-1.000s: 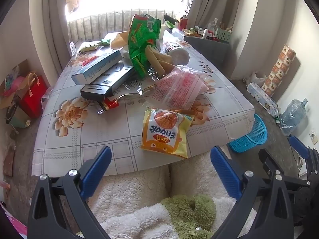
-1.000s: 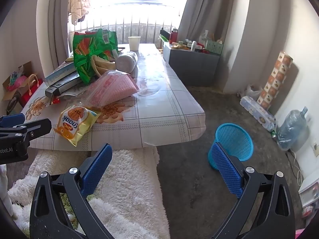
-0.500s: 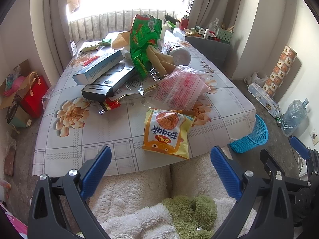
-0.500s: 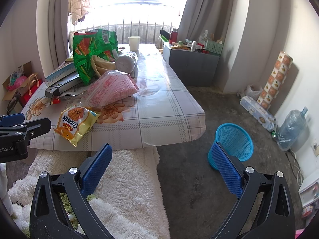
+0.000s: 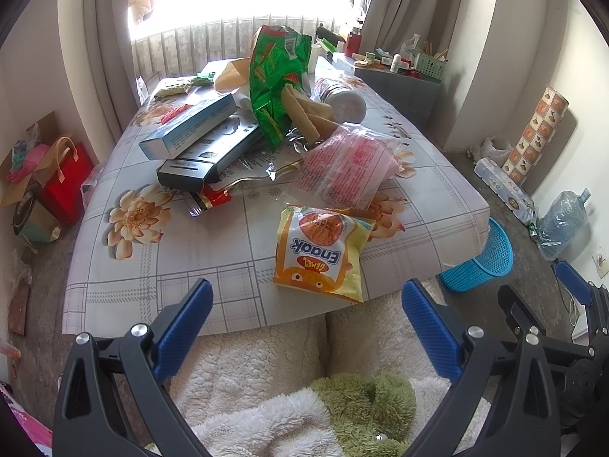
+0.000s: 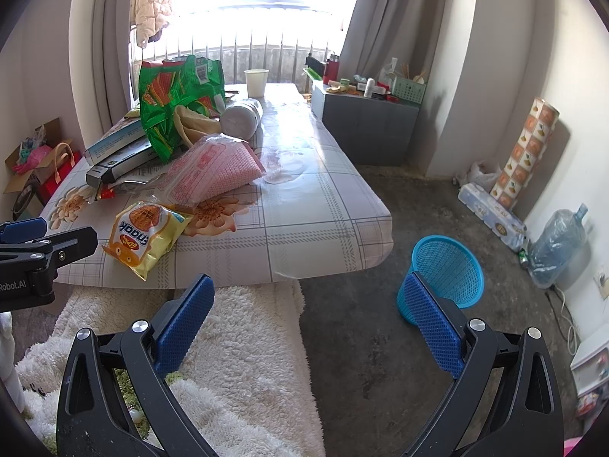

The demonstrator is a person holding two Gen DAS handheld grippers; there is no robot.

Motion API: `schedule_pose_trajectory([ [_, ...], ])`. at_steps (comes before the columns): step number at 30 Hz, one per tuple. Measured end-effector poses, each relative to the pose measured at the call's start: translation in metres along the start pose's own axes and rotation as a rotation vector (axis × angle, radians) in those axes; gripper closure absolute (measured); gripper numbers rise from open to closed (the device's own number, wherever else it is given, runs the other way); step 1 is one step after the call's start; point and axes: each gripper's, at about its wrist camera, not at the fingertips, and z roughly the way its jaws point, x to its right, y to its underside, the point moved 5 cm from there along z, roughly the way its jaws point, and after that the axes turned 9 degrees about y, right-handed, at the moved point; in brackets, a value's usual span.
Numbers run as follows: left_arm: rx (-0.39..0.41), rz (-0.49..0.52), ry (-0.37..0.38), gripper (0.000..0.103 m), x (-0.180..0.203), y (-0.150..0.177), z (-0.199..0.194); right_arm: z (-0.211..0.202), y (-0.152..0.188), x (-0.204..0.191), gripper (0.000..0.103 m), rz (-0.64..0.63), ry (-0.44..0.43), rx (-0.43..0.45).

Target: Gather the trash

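Observation:
Trash litters a low table with a floral cloth [image 5: 160,266]. A yellow Enaak snack packet [image 5: 321,253] [image 6: 142,232] lies at the near edge, a pink plastic bag [image 5: 348,169] [image 6: 213,169] behind it, then a tall green snack bag [image 5: 279,80] [image 6: 177,95] and boxes [image 5: 201,141]. My left gripper [image 5: 306,312] hovers open just in front of the yellow packet, nothing between its fingers. My right gripper [image 6: 306,306] is open over the floor, right of the table. A blue mesh basket [image 6: 443,276] [image 5: 483,262] stands on the floor beside the table's corner.
A white fluffy rug [image 6: 243,346] lies below the table's near edge. A grey cabinet [image 6: 367,125] stands at the back right. A water jug [image 6: 557,243], wrapped rolls [image 6: 493,215] and a patterned roll [image 6: 527,148] line the right wall. A red bag [image 5: 66,181] sits left.
The left wrist view has shifted slightly closer to the table, with the yellow packet a little nearer the fingers. The right gripper has barely moved. Both stay open.

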Motion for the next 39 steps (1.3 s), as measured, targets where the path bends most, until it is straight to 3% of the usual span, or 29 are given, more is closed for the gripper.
schedule_pose_trajectory([
  [39, -0.016, -0.027, -0.004, 0.006, -0.008, 0.007, 0.005, 0.002, -0.001, -0.002, 0.008, 0.008, -0.006, -0.002],
])
